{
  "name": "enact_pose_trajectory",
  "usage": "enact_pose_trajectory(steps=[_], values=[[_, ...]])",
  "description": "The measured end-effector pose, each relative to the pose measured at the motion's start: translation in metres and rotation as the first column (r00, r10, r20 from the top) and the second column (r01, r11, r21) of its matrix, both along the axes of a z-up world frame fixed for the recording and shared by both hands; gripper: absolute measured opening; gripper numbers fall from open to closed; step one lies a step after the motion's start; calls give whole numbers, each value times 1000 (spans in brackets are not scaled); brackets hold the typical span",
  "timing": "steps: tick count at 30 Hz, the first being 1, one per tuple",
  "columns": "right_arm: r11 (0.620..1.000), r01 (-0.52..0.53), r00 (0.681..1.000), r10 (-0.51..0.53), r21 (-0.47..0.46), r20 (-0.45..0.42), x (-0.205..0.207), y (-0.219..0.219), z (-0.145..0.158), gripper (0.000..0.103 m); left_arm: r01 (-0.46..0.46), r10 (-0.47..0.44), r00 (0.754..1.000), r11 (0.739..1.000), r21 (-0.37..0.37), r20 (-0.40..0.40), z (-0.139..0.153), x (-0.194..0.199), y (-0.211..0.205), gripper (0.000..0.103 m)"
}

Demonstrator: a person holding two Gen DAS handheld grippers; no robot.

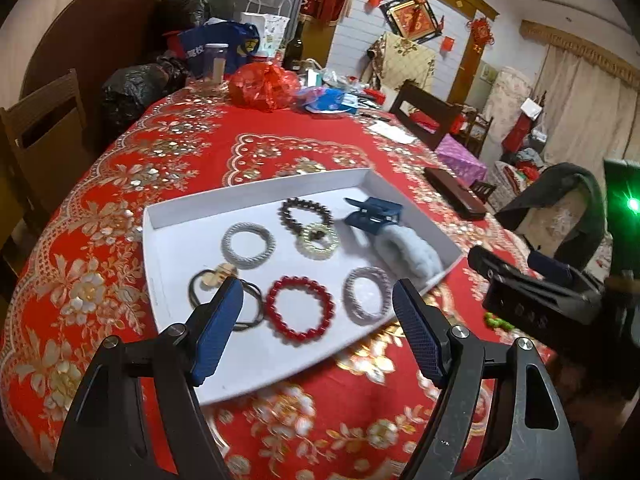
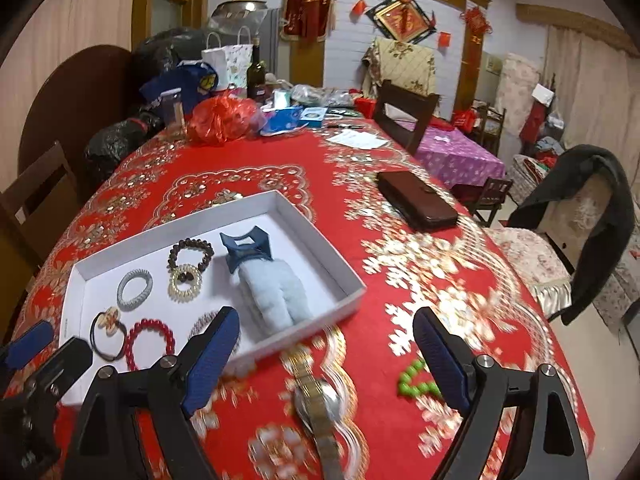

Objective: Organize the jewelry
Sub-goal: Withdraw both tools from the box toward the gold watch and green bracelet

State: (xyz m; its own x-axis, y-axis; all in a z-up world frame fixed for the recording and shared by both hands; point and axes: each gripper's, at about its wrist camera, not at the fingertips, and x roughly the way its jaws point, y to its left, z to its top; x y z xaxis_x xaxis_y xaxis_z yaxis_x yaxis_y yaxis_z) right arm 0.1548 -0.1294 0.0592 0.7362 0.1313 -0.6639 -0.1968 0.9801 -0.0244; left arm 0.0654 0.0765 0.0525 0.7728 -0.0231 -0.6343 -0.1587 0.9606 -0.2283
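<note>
Red floral-clothed bench (image 2: 360, 152) carries a white tray (image 2: 316, 220) of bracelets. Outside it lie a wristwatch (image 2: 320, 404) and green beads (image 2: 416, 380). Both tongs, left (image 1: 318, 320) and right (image 2: 324, 356), gape empty; centre the right over the watch band before closing.

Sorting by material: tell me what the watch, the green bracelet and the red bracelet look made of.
Watch: probably metal, with a shiny two-tone silver and gold link band, though it is blurred. Green bracelet: small opaque bright green beads, plastic or stone, too blurred to tell. Red bracelet: round glossy red beads with highlights, perhaps glass, lacquer or polished stone.
</note>
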Motion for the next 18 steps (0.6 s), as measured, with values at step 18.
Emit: enact_pose_trajectory(steps=[18], values=[[998, 68, 998, -68, -1, 13, -35, -42, 2, 88, 87, -87, 996, 996, 6, 13, 6, -22, -43, 78]])
